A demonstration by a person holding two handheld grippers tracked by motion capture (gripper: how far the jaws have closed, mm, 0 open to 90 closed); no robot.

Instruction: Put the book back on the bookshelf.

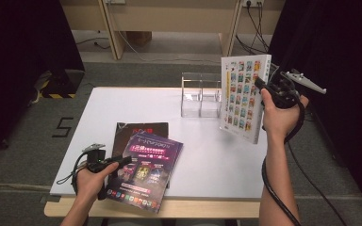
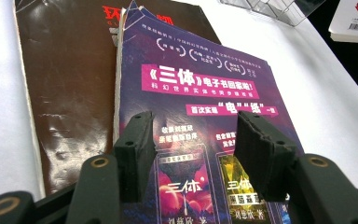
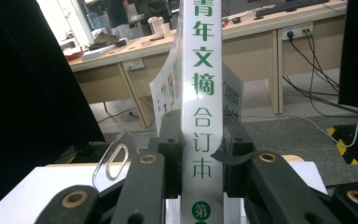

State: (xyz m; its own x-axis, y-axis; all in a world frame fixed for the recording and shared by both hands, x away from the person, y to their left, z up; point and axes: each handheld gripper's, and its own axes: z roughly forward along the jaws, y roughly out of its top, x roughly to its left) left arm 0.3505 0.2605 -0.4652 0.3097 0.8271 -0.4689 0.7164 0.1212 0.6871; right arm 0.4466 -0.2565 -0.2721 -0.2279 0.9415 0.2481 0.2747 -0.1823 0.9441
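My right gripper point(image 1: 263, 88) is shut on a thick white book point(image 1: 243, 96), which it holds upright in the air over the table's right side. In the right gripper view the jaws clamp both sides of the book's spine point(image 3: 200, 93), which bears green characters, with the gripper point(image 3: 200, 137) low on it. My left gripper point(image 1: 122, 161) rests at the front left with its jaws open. They hover over the cover of a purple magazine point(image 2: 205, 93), and nothing is between the pads. The purple magazine point(image 1: 146, 172) lies partly on a dark brown magazine point(image 1: 139, 129).
A clear acrylic holder point(image 1: 200, 96) with two compartments stands at the back of the white table point(image 1: 217, 160), just left of the raised book. Its edge point(image 3: 114, 158) also shows in the right gripper view. The purple magazine overhangs the table's front edge.
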